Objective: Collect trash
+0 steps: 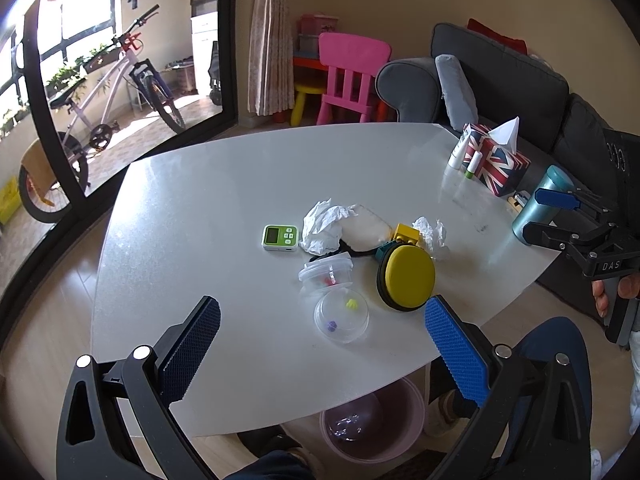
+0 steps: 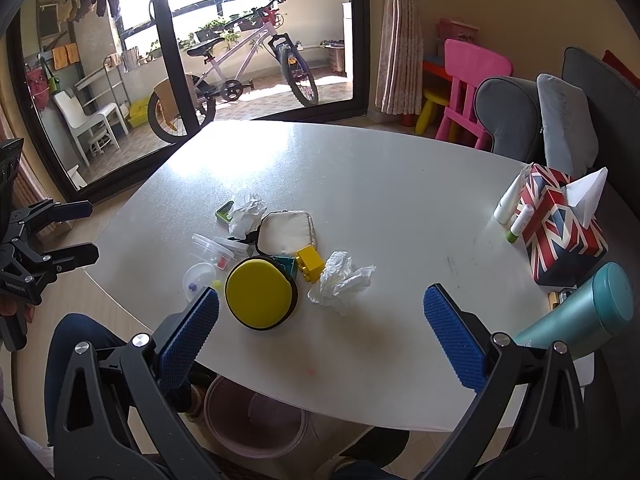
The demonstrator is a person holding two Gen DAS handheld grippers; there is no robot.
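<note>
Two crumpled white tissues lie on the white table (image 1: 240, 184) (image 2: 380, 168). The larger tissue (image 1: 324, 224) (image 2: 246, 212) rests beside a green timer (image 1: 280, 237). The smaller tissue (image 1: 432, 234) (image 2: 340, 280) sits right of a yellow brick (image 1: 406, 234). A pink bin (image 1: 416, 412) (image 2: 212, 400) stands on the floor under the table's near edge. My left gripper (image 1: 322, 308) (image 2: 93, 229) hovers open above the near edge, holding nothing. My right gripper (image 2: 322, 296) (image 1: 534, 214) is also open and holds nothing, with the smaller tissue just beyond its fingers.
A round yellow case (image 2: 260, 294), a white pouch (image 2: 286, 232), and a clear tub (image 1: 326, 274) with its lid (image 1: 341, 318) crowd the tissues. A flag-patterned tissue box (image 2: 560, 224) and a teal bottle (image 2: 580, 312) stand at the right. A person's legs are beside the bin.
</note>
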